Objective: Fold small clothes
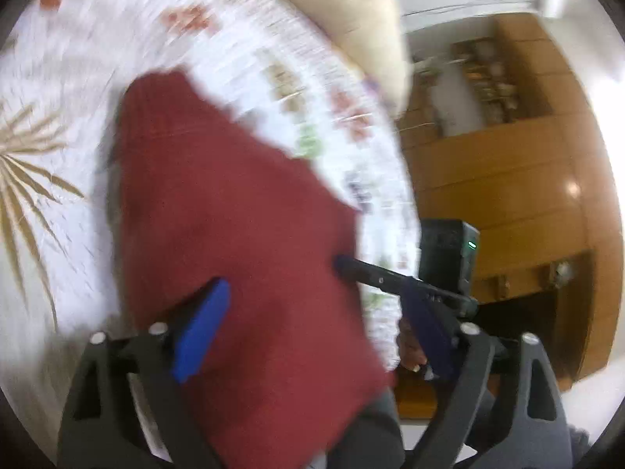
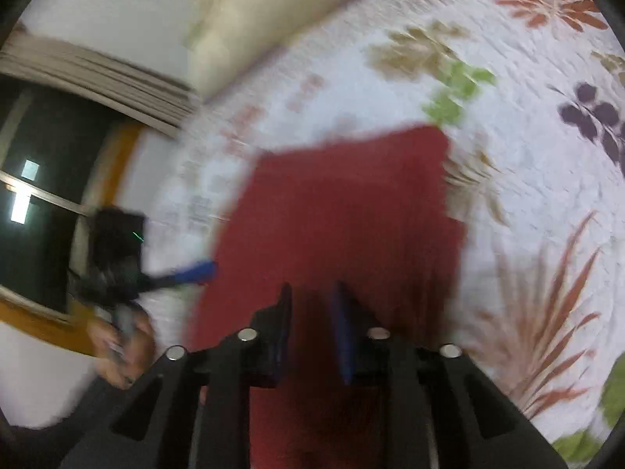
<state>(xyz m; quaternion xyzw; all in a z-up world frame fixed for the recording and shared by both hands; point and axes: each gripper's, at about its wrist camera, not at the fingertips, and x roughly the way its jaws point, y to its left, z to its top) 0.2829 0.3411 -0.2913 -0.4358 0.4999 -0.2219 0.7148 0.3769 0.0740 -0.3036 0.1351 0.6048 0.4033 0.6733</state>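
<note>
While left gripper (image 1: 312,328) gapes over red cloth (image 1: 234,211), right gripper (image 2: 312,328) pinches it.

Under my fingers is a bed with a white quilted cover (image 2: 527,156), printed with leaves and flowers: rust-red fronds and blossoms, tan sprays, green leaves and a dark purple cluster. On the cover lies a red cloth (image 2: 343,211), folded to a rough rectangle with straight edges; in the left view the same cloth (image 1: 234,203) reaches from mid-bed toward me. Along the far side of the bed runs a cream headboard or bolster (image 1: 351,11), touching the cover's edge; the blur keeps me from telling which it is. The blur hides the weave of the cloth too.
</note>
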